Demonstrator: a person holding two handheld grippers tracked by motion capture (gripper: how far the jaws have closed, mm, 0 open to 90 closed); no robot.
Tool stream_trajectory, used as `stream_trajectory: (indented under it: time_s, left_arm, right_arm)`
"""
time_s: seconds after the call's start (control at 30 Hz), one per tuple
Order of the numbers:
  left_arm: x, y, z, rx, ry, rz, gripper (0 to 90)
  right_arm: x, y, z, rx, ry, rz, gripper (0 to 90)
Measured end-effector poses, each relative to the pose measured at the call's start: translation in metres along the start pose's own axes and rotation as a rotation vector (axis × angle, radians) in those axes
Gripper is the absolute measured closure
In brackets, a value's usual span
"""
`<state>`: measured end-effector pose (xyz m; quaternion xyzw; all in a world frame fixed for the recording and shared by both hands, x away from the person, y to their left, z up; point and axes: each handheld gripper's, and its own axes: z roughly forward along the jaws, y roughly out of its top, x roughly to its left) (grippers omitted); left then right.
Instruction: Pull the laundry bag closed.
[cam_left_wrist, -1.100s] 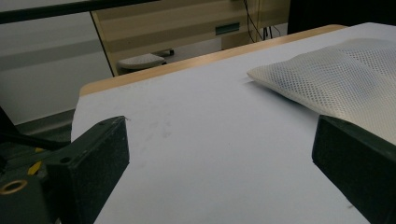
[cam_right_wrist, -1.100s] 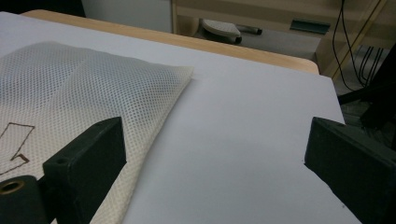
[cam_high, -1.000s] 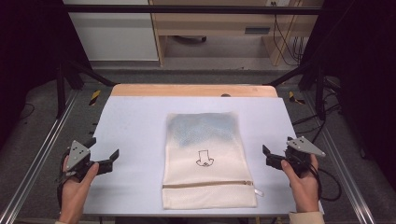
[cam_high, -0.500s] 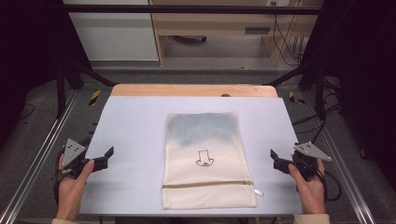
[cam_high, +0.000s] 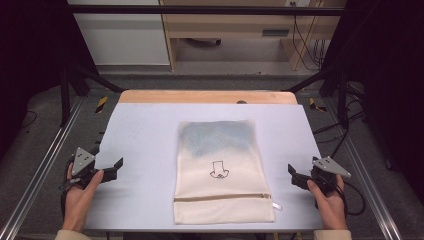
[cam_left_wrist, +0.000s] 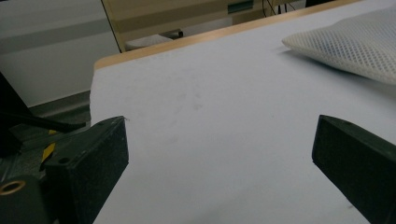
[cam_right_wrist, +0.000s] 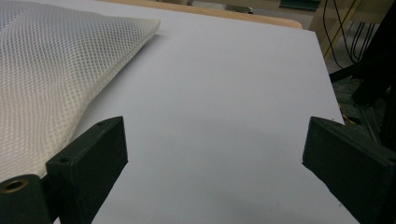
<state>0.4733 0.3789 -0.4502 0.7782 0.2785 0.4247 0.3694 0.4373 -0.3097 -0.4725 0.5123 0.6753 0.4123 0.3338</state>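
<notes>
Nearest me, my left tongs (cam_high: 114, 169) and right tongs (cam_high: 294, 176) sit at the worktop (cam_high: 145, 130) edges, both spread wide and holding nothing. I judge the work unstarted (nothing gripped yet). Between them, well apart from both, the mesh laundry bag (cam_high: 220, 170) lies flat, zipped, bluish inside toward its far end.
</notes>
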Motion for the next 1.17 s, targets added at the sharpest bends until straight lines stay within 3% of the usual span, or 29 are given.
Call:
stream_trajectory:
  time_s: [0.23, 0.47, 0.73, 0.83, 1.07, 1.17]
  left_arm:
    - [-0.001, -0.001, 0.008, 0.013, -0.036, 0.033, 3.6]
    - [0.0, -0.003, 0.015, 0.038, -0.068, 0.092, 3.6]
    - [0.002, -0.006, 0.017, 0.04, -0.087, 0.089, 3.5]
    - [0.004, -0.007, 0.017, 0.035, -0.092, 0.082, 3.5]
    - [0.004, -0.012, 0.015, 0.02, -0.073, -0.013, 3.5]
    - [0.003, -0.012, 0.015, 0.022, -0.073, -0.017, 3.5]
  right_arm:
    - [0.004, -0.003, 0.004, 0.011, 0.014, -0.013, 6.9]
    - [0.006, -0.006, 0.007, 0.024, 0.024, -0.013, 6.8]
    - [0.006, -0.008, 0.008, 0.031, 0.026, -0.015, 7.0]
    - [0.007, -0.008, 0.008, 0.032, 0.026, -0.023, 7.1]
    - [0.011, -0.008, 0.009, 0.043, 0.014, -0.063, 7.3]
    - [0.011, -0.008, 0.01, 0.048, 0.012, -0.069, 7.3]
